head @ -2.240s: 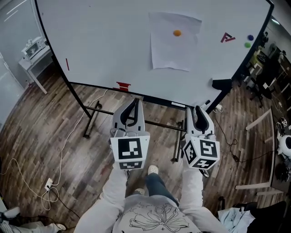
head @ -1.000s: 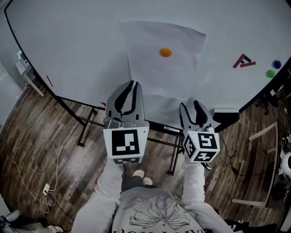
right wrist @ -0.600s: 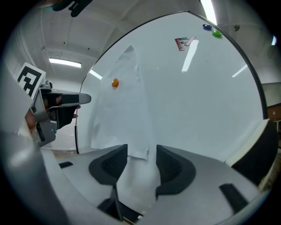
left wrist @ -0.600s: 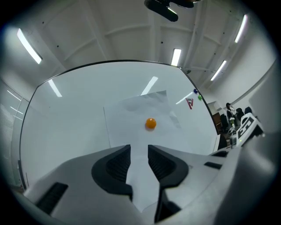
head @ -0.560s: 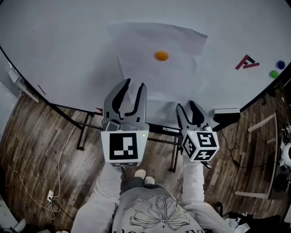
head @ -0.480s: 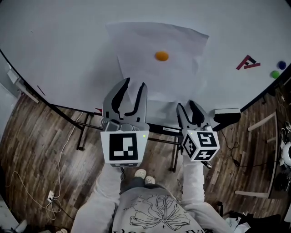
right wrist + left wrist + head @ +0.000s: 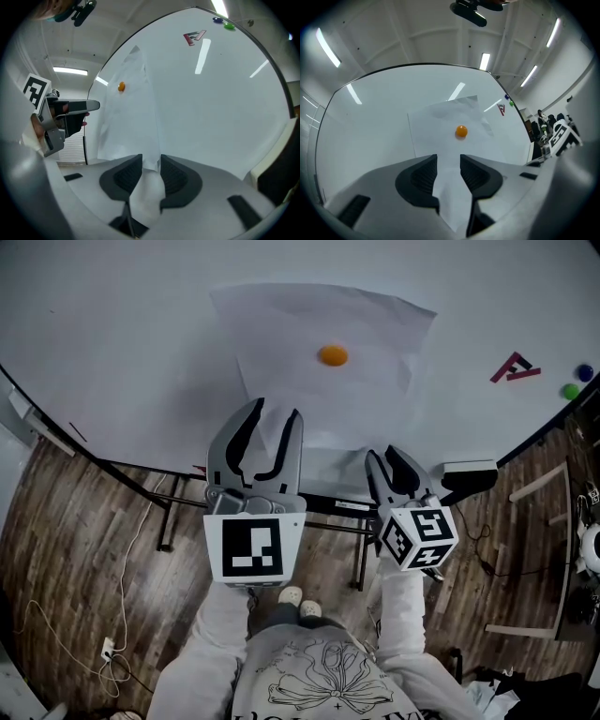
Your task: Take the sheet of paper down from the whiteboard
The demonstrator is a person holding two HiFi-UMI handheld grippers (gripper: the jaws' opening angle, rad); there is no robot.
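Note:
A white sheet of paper (image 7: 323, 362) hangs on the whiteboard (image 7: 122, 343) under an orange round magnet (image 7: 332, 355). My left gripper (image 7: 274, 418) is at the sheet's lower edge, left of centre. Its jaws are opening, and in the left gripper view the paper (image 7: 450, 131) shows in the gap of the left gripper (image 7: 449, 160) with the pads off it. My right gripper (image 7: 384, 458) is at the lower right corner, its jaws closing. In the right gripper view the paper's corner (image 7: 151, 161) lies between the pads of the right gripper (image 7: 151, 164), a gap still showing.
A red angular magnet (image 7: 514, 367), a green magnet (image 7: 570, 390) and a blue magnet (image 7: 586, 372) sit on the board's right side. A black eraser (image 7: 469, 472) rests on the tray at the lower right. The board's stand (image 7: 169, 521) and a cable (image 7: 131, 549) cross the wooden floor.
The left jaws went from shut to open at the sheet's lower edge. The right jaws narrowed around the paper's corner. Both grippers came nearer the board.

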